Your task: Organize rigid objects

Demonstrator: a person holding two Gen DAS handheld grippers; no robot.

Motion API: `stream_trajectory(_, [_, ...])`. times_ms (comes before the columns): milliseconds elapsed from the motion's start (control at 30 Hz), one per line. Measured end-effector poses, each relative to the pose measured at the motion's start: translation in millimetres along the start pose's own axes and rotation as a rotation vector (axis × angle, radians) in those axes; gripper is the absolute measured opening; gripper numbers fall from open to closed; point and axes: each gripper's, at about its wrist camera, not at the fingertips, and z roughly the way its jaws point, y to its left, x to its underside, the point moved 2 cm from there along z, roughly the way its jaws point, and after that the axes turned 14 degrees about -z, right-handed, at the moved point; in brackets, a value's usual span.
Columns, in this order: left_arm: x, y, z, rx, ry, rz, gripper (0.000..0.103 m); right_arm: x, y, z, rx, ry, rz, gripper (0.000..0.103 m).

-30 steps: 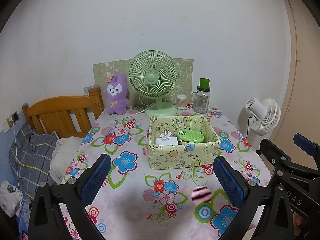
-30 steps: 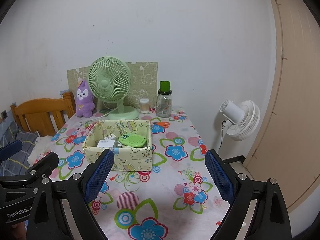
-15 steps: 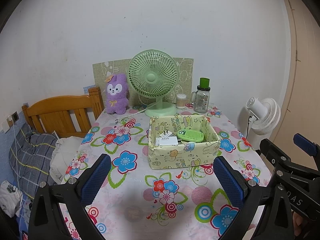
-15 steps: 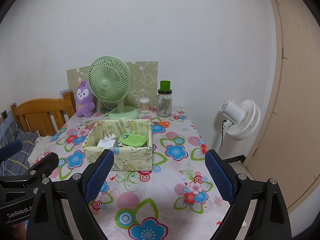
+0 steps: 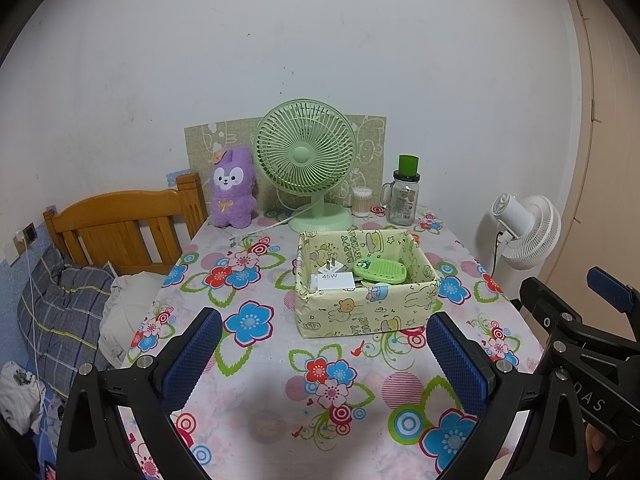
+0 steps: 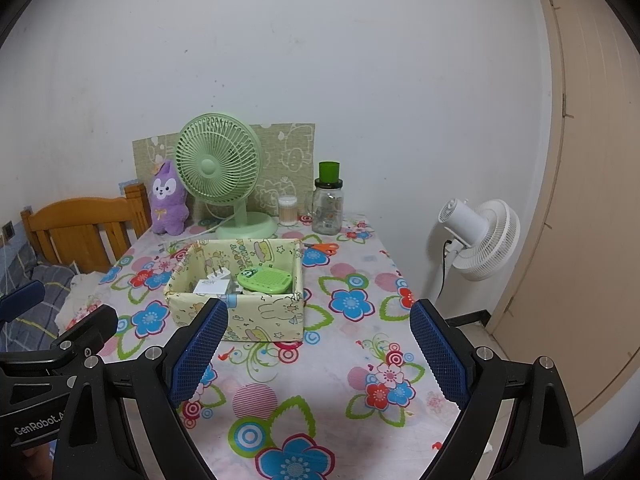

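- Left claw (image 5: 324, 364) and right claw (image 6: 318, 354) both hang released and empty above the near edge of the surface (image 5: 280, 360), apparently because nothing is left to carry.
- The box (image 5: 366, 312) sits mid-surface, holding the rigid things: one white charger (image 5: 332, 278) and one green device (image 5: 380, 271), side by side.
- At the back stand one green fan (image 5: 306, 160), one plush toy (image 5: 233, 188), one jar (image 5: 403, 196) and one swab tub (image 5: 361, 202); one pair of scissors (image 6: 324, 247) lies behind the box.

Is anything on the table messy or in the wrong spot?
Mostly tidy. The orange scissors lie loose on the tablecloth beside the yellow box, while the white charger and green gadget are already inside. The green fan's plug also lies loose on the table. Nothing looks spilled or broken.
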Motion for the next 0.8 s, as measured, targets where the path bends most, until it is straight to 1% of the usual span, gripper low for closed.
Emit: stream_trajectory(800, [1.2,-0.1,0.2,0.005,0.007,-0.008,0.103,-0.8,3.3,-0.1,-0.001,-0.002,-0.005,0.094])
